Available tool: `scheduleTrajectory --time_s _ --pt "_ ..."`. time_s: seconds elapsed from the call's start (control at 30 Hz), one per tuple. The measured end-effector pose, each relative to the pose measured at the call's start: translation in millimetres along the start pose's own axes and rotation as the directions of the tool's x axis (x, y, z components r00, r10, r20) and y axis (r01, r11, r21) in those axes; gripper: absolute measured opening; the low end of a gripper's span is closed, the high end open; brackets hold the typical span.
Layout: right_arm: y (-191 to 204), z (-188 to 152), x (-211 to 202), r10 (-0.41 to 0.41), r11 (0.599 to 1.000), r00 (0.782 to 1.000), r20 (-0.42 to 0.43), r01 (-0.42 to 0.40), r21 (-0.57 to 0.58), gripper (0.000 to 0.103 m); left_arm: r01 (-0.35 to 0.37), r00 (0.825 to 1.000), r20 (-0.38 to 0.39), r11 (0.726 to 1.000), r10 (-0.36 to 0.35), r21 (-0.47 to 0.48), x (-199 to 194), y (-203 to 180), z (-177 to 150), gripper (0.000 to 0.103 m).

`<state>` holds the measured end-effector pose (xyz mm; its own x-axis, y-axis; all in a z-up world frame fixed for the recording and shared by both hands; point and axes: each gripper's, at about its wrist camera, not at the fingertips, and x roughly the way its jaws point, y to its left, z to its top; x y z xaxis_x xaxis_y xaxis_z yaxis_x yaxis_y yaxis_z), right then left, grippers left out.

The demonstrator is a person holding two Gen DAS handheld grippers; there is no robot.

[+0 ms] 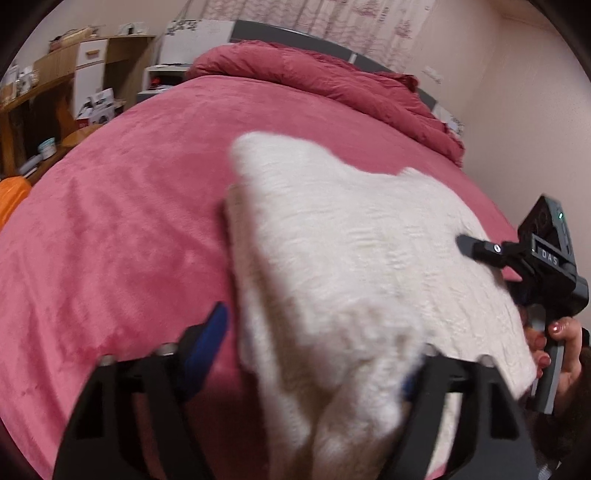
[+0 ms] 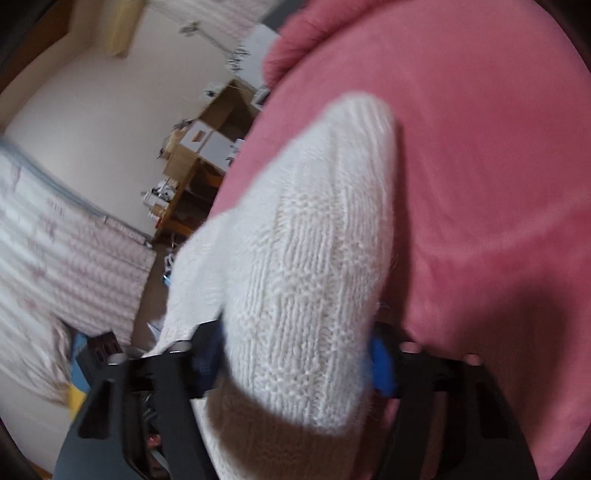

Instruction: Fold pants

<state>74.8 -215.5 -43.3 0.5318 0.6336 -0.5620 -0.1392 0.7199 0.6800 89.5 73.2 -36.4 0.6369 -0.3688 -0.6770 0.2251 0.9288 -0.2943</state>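
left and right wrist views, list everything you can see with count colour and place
knit pants: one, cream white, lying on the bed, a bunched part between each gripper's fingers
bed cover: one, pink, spread over the whole bed under the pants
duvet: one, darker red-pink, heaped at the far end of the bed
headboard: one, dark grey, behind the duvet
shelf unit: one, wood with white doors, beside the bed, cluttered with small items too blurred to name
curtain: one, pale with pink pattern, by the wall
left gripper: one, black with blue pads, fabric between its fingers
right gripper: one, black with blue pads, fabric between its fingers
hand: one, red nails, holding the right gripper's handle
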Motion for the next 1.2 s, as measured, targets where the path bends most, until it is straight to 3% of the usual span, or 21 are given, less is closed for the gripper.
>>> scheduleTrajectory --time_s 0.07,0.13,0.2,0.27,0.47,0.57,0.67,0.77,0.8,0.87,0.93,1.03,1.13,1.2 --pt "18.6 5.1 -11.2 0.005 0.996 0.998 0.058 0.0 -0.087 0.049 -0.017 0.999 0.032 0.999 0.016 0.04 -4.4 -9.1 4.2 0.059" --pt "39.8 7.5 -12.6 -0.083 0.971 0.99 0.117 0.106 -0.216 0.048 -0.042 0.998 0.056 0.996 0.038 0.078 -3.6 -15.9 8.5 0.059" --pt "40.2 11.2 -2.7 -0.17 0.946 0.977 0.131 0.199 -0.254 0.048 -0.034 0.999 0.043 0.997 0.031 0.069 5.1 -15.1 11.1 0.06" --pt "21.7 14.0 11.4 -0.237 0.942 0.967 0.093 0.252 -0.222 0.049 -0.023 0.999 0.044 0.998 0.02 0.066 10.5 -12.4 11.3 0.063" --pt "6.3 10.1 1.6 -0.183 0.972 0.978 0.102 0.196 -0.132 0.069 0.036 0.998 0.046 0.999 -0.036 0.005 3.8 1.2 4.1 0.07" --pt "-1.0 -0.1 -17.5 -0.109 0.993 0.991 0.084 0.113 -0.046 0.07 0.075 0.997 0.032 0.996 -0.073 -0.049 -12.2 8.2 -10.8 0.074" --pt "-2.9 -20.5 -41.6 -0.095 0.994 0.994 0.057 0.097 -0.041 0.07 0.12 0.993 0.003 0.99 -0.12 -0.072 -22.4 7.5 -29.3 0.078" --pt "-11.5 -42.8 -55.0 -0.09 0.996 0.996 0.004 0.09 -0.024 0.07 0.118 0.993 -0.012 0.992 -0.119 -0.051 -28.7 2.3 -44.4 0.078" --pt "-16.1 -51.1 -56.4 -0.091 0.996 0.996 -0.022 0.09 -0.015 0.069 0.108 0.994 -0.013 0.993 -0.108 -0.039 -28.4 -0.1 -46.8 0.078" --pt "-22.5 -61.4 -49.8 -0.094 0.996 0.992 -0.082 0.094 -0.004 0.035 0.084 0.996 -0.01 0.996 -0.084 -0.029 -26.9 -0.3 -46.7 0.078" --pt "-20.1 -69.7 -46.7 -0.12 0.993 0.988 -0.1 0.12 -0.011 0.034 0.027 1.0 0.001 0.999 -0.027 -0.046 -25.1 3.7 -44.6 0.077" --pt "-21.2 -82.0 -48.1 -0.149 0.989 0.985 -0.092 0.148 -0.018 0.034 0.036 0.999 -0.015 0.993 -0.038 -0.111 -22.6 13.2 -49.9 0.077" --pt "-18.5 -81.4 -56.0 -0.136 0.991 0.989 -0.062 0.136 -0.013 0.034 -0.005 1.0 0.005 0.999 0.005 -0.054 -32.3 1.8 -60.2 0.077" --pt "-7.3 -80.5 -65.9 -0.151 0.986 0.988 -0.012 0.15 -0.071 0.034 0.009 1.0 0.027 0.999 -0.008 -0.038 -42.1 -4.1 -62.6 0.076"
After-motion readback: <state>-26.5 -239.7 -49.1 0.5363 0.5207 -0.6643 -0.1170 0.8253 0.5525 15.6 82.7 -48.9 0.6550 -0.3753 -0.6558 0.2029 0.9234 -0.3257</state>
